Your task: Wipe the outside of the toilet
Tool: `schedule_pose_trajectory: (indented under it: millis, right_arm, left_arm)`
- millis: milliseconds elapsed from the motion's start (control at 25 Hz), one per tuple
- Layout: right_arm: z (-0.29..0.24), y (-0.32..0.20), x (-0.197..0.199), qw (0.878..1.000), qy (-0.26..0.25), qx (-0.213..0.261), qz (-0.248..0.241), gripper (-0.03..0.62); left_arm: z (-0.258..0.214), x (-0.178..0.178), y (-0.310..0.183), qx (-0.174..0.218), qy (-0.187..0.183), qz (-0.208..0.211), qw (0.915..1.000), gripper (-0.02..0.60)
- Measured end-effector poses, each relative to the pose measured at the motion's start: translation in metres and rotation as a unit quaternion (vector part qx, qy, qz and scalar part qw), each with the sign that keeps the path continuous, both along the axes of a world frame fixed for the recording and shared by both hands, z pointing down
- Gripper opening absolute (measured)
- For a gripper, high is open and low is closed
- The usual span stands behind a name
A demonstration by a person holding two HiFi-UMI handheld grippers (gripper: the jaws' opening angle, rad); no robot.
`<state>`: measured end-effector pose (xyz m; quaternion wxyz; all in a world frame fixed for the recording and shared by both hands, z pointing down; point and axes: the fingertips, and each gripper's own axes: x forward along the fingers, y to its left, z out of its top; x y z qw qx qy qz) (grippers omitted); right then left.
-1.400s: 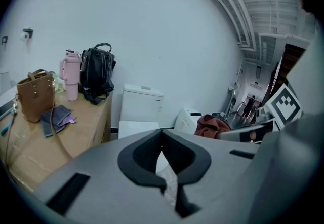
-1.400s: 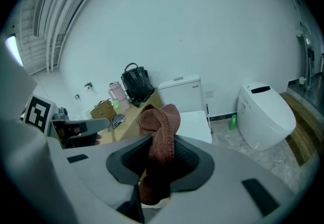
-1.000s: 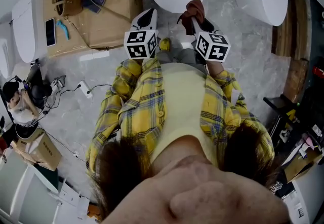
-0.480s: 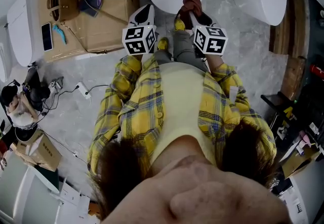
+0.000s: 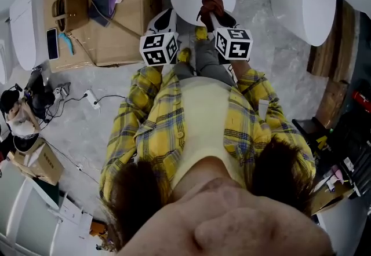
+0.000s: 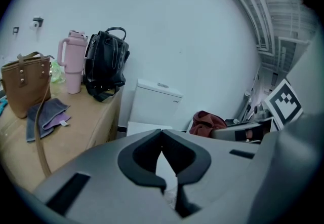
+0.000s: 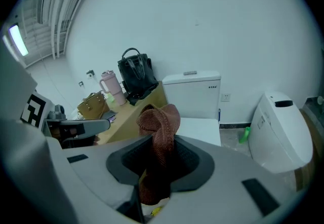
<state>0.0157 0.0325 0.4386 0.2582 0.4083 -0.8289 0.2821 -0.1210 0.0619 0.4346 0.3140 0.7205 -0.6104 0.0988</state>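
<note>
Two toilets stand ahead of me against a smooth white wall (image 7: pixel 202 25). The toilet (image 7: pixel 195 94) straight in front is glossy white, with a boxy tank and a flat lid closed over the bowl. My right hand-held gripper (image 7: pixel 157 154) is pinching a rust-brown cloth (image 7: pixel 161 121) between its dark pads. The cloth has a nubbly weave, is bunched into a knot above the pads, and hangs limp below them. From the head view it sits at the toilet's near rim; I cannot tell whether it touches. My left hand-held gripper (image 6: pixel 162 142) is pressed together at the tips, with nothing between them. Left of the toilet is a tan surface (image 6: pixel 86 116) carrying a brown tote (image 6: pixel 23 83), a pink handled tumbler (image 6: pixel 71 63) and a black bag (image 6: pixel 106 66). The second toilet (image 7: pixel 281 132), on the right, is rounded. A green bottle (image 7: pixel 245 135) lies on the grey marbled floor (image 5: pixel 266 64) between the two.
</note>
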Motion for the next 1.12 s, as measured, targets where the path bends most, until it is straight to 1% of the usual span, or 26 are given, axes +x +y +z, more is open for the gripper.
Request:
schedule_pose_trajectory:
  millis: [200, 360, 520, 760, 880, 1120]
  right_arm:
    - [0.013, -0.034, -0.003, 1.000, -0.003, -0.011, -0.025, 0.117]
    - [0.027, -0.066, -0.006, 0.999, -0.002, -0.020, -0.040, 0.117]
    - [0.043, -0.091, -0.020, 0.998, -0.004, -0.030, -0.063, 0.117]
    - [0.073, -0.121, -0.044, 0.995, 0.004, -0.039, -0.089, 0.117]
    - [0.087, -0.131, -0.055, 0.994, 0.007, -0.043, -0.102, 0.117]
    - [0.114, -0.155, -0.075, 0.993, 0.007, -0.046, -0.113, 0.117]
  left_arm:
    - [0.010, 0.003, -0.029, 0.002, -0.011, -0.017, 0.9998, 0.008]
    - [0.023, 0.001, -0.050, -0.005, -0.013, -0.030, 0.9994, 0.008]
    - [0.035, -0.011, -0.063, -0.020, -0.019, -0.054, 0.9982, 0.008]
    - [0.056, -0.026, -0.088, -0.036, -0.023, -0.075, 0.9963, 0.008]
    - [0.063, -0.028, -0.096, -0.041, -0.026, -0.078, 0.9958, 0.008]
    - [0.076, -0.024, -0.112, -0.050, -0.036, -0.067, 0.9959, 0.008]
